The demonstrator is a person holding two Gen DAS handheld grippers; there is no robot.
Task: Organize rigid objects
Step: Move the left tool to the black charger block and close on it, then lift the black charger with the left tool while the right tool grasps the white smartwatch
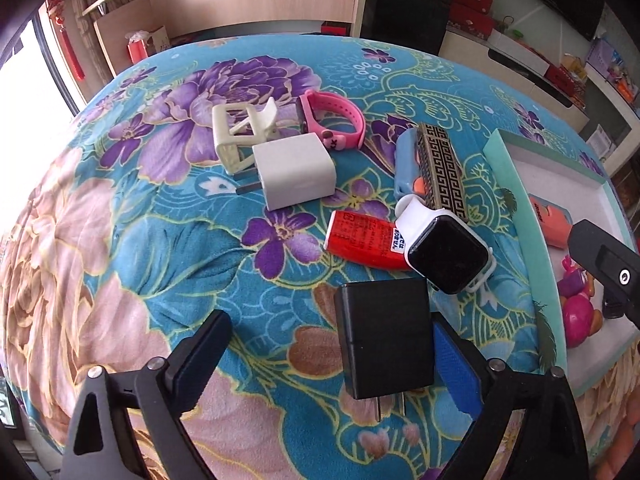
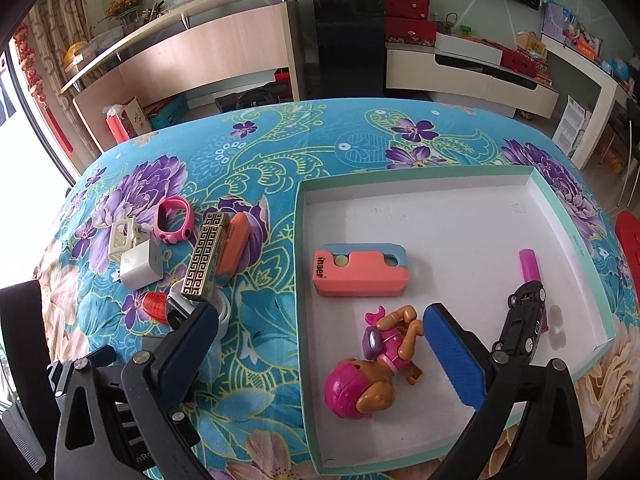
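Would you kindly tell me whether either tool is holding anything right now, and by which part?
Nothing is held. The left tool is open around the black charger; the right tool hangs open.

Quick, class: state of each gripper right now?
Left gripper: open, black charger between its fingers, not clamped.
Right gripper: open, holding nothing, above the tray.

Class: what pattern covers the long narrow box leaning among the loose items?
A gold-and-black Greek-key pattern on the long narrow box, clearest in the left wrist view.
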